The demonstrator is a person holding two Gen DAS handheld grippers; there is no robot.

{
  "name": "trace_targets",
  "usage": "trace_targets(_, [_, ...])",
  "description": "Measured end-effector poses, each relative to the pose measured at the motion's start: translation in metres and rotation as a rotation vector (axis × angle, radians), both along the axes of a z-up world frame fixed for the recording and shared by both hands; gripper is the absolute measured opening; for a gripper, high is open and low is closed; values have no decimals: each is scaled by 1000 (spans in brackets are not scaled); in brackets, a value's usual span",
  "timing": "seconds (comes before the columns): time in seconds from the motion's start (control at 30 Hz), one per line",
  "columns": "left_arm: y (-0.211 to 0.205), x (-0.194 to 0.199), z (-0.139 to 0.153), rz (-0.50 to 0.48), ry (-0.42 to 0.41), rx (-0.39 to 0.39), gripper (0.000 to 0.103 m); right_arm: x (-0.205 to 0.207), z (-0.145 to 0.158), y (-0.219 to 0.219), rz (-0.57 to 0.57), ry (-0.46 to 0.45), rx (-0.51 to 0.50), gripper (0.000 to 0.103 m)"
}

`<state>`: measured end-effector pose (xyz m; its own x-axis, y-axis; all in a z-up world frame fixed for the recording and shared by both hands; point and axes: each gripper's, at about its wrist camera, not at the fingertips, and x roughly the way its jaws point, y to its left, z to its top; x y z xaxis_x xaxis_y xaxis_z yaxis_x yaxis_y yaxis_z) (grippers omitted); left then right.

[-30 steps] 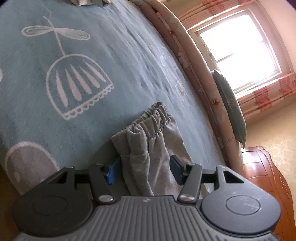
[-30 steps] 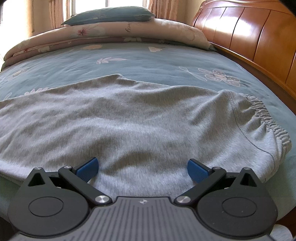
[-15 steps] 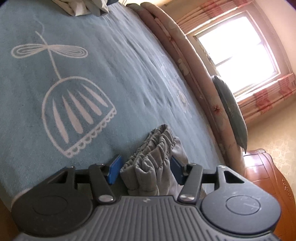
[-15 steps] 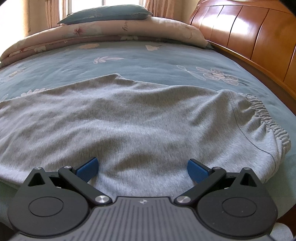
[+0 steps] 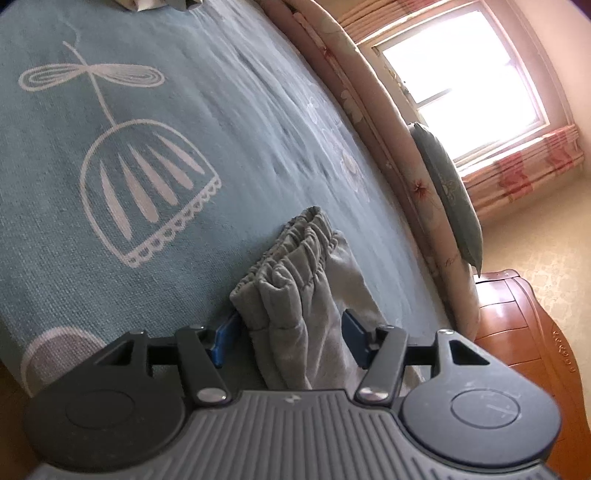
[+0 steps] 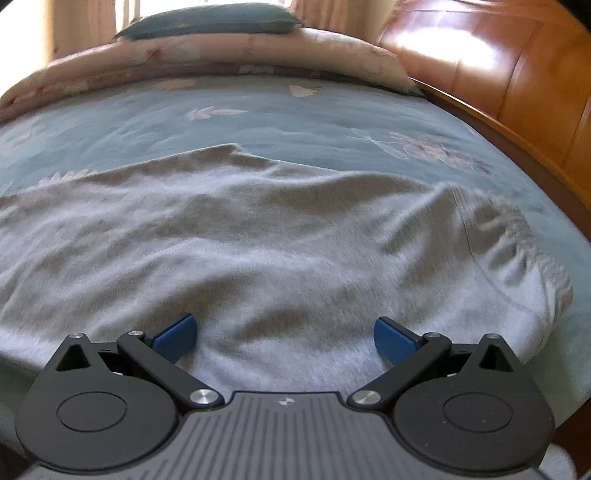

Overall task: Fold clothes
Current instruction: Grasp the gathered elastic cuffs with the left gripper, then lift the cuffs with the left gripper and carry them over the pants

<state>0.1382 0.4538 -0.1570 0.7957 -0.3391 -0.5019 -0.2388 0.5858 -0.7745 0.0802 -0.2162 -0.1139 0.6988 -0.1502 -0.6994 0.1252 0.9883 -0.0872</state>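
Teal bedspread (image 5: 155, 236) with white printed motifs fills the ground beneath me, and the grey sweatpants (image 6: 258, 251) lie spread flat on it; my right gripper (image 6: 286, 334) hangs low over their near edge, jaws spread wide, blue pads (image 6: 173, 338) just above the cloth with nothing held; the elastic waistband (image 6: 532, 258) lies gathered toward the headboard side of the pants, close to the bedspread's edge; my left gripper (image 5: 291, 341) stands half open with a bunched gathered band (image 5: 295, 251) of the grey cloth rising between its jaws; whether the pads press the cloth I cannot tell; beyond that bunch the bedspread runs bare and open, its woven lantern motif (image 5: 147, 188) off to the side of the cloth; past the pants in the right view the spread is equally free up to a rolled pink floral quilt (image 6: 207, 51) along the far edge; a dark cushion (image 6: 210, 20) sits on top of the quilt; a polished wooden headboard (image 6: 498, 74) bounds the bed beside the waistband; behind the quilt a bright window (image 5: 461, 70) with striped curtains (image 5: 524, 173) closes the room.
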Motion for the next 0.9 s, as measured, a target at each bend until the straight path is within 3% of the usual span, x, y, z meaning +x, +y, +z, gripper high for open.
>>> trace_targets(0.3, [6,5,-2,-16,1,-27,60,21,66,112,488,-177,-126,103])
trace_targets(0.47, [15,-1,-8,-13,-39,-94,60,51,84,199,759,-205,-128,103])
trace_targets(0.67, [23,-5,-16,-15,-86,-181,60,67,87,309,1020,-262,-173,103])
trace_targets(0.9, [26,-6,-23,-31,-127,-250,60,63,67,425,1223,-243,-262,103])
